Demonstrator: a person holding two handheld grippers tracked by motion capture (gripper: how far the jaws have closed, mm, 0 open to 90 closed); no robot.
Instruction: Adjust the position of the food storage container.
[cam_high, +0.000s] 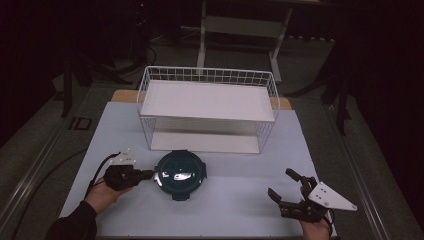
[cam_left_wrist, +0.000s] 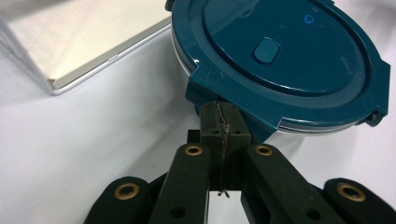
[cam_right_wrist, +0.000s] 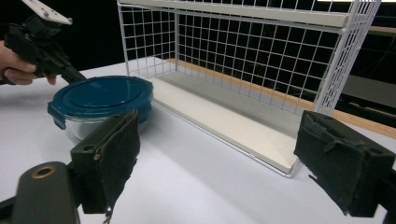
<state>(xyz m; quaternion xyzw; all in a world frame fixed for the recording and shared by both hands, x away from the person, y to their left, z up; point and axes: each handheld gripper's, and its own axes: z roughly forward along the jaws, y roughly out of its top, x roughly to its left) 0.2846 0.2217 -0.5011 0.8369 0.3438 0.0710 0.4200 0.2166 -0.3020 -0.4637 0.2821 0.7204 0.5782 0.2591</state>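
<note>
A round glass container with a dark teal clip lid (cam_high: 180, 174) (cam_left_wrist: 280, 51) (cam_right_wrist: 100, 98) stands on the white table, just in front of the wire rack. My left gripper (cam_high: 150, 174) (cam_left_wrist: 220, 109) is shut, pads pressed flat together with nothing between them. Its tips rest against the clip tab on the lid's left side. Across the table the same left gripper (cam_right_wrist: 70, 72) reaches the lid's far edge. My right gripper (cam_high: 280, 182) (cam_right_wrist: 219, 154) is open and empty near the front right of the table, well apart from the container and pointing toward it and the rack.
A white wire rack (cam_high: 207, 100) (cam_right_wrist: 233, 56) with an upper shelf and a base board (cam_left_wrist: 84, 42) stands at the back middle of the table (cam_high: 235, 200). Its open front faces the container. Dark floor and a frame lie beyond.
</note>
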